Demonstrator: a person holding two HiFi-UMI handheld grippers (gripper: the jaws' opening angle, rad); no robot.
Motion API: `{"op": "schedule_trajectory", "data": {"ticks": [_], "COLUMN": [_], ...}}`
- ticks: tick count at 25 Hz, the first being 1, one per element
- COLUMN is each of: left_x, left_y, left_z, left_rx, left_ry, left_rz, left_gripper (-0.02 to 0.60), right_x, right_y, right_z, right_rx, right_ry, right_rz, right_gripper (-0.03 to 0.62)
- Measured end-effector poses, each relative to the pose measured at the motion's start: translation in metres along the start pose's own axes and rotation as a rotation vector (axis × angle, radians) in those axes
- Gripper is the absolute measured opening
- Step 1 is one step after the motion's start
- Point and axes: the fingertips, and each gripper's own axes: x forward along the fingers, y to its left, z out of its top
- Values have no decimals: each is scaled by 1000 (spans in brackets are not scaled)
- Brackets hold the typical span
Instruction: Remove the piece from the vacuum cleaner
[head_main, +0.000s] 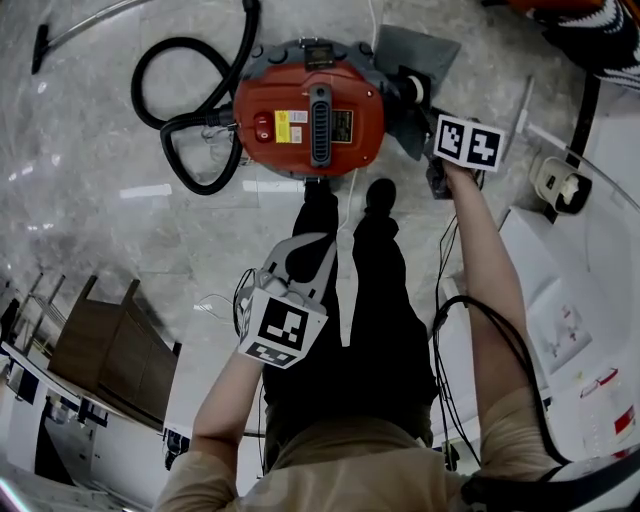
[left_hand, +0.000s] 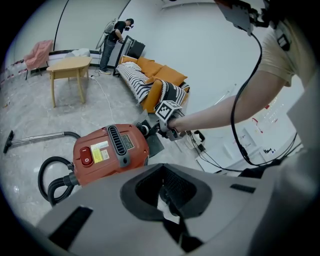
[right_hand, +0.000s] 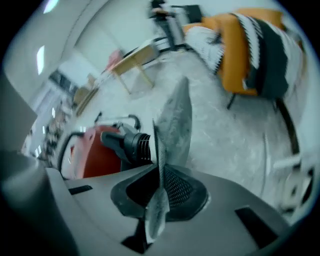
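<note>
**Head view.** The vacuum cleaner (head_main: 310, 120) stands on the floor ahead of the person's feet, with its hose (head_main: 185, 150) looped off its left end. The piece (head_main: 405, 50), a flat grey sheet, stands against the cleaner's right end. The right gripper (head_main: 432, 135) reaches down to it there. The left gripper (head_main: 298, 262) hangs well back, over the person's legs and clear of the cleaner.

**Left gripper view.** The left gripper (left_hand: 167, 192) has its jaws drawn together with nothing between them. The right gripper (left_hand: 162, 131) is seen at the cleaner's far end, with the dark sheet just below it.

**Right gripper view.** The right gripper (right_hand: 160, 195) is clamped on the lower edge of the piece (right_hand: 175, 125), which stands edge-on between the pads, just beside the black ribbed collar (right_hand: 136, 146).

**Procedure, as judged.** Draw the sheet straight off along the collar's axis and keep the wrist square. A thin sheet is likely to fold or slip if pulled at an angle. Bring the free gripper onto the red body to steady it, since the cleaner may roll.

**Not readable.**
- In the head view, the marker cube hides the joint between sheet and collar.
- The right gripper view is blurred.
- No view shows whether the sheet is attached or already free
</note>
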Motion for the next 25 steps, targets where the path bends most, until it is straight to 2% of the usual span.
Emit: {"op": "schedule_trajectory", "data": {"ticks": [2,3,8,16,18,20,22,25], "left_x": [1,1,4,8,9,10,10,12], "left_y": [-1,-2,-5,-9,-10,-10,-10,-11], "left_z": [0,-1,-4,-3,-2,-1,-1,-1], "left_rx": [1,1,6,12,13,12,9,5], "left_ry": [2,3,17,28,26,24,23,23], "left_rz": [0,1,4,9,8,11,13,15], "left_gripper": [-5,-5,-5,-5,-5,-5,-5,-5], "right_x": [0,0,2,0,0,1,2,1], "right_y": [1,0,-1,-1,-3,-6,-8,-9], "right_z": [0,-1,-4,-5,-5,-4,-3,-1], "right_rx": [-286,-379,-698,-800,-718,-530,-266,183], "right_ry": [44,57,44,-28,-45,-59,-71,-101], "right_rz": [-103,-132,-230,-262,-237,-187,-115,18], "right_gripper": [32,32,32,35,35,34,34,39]}}
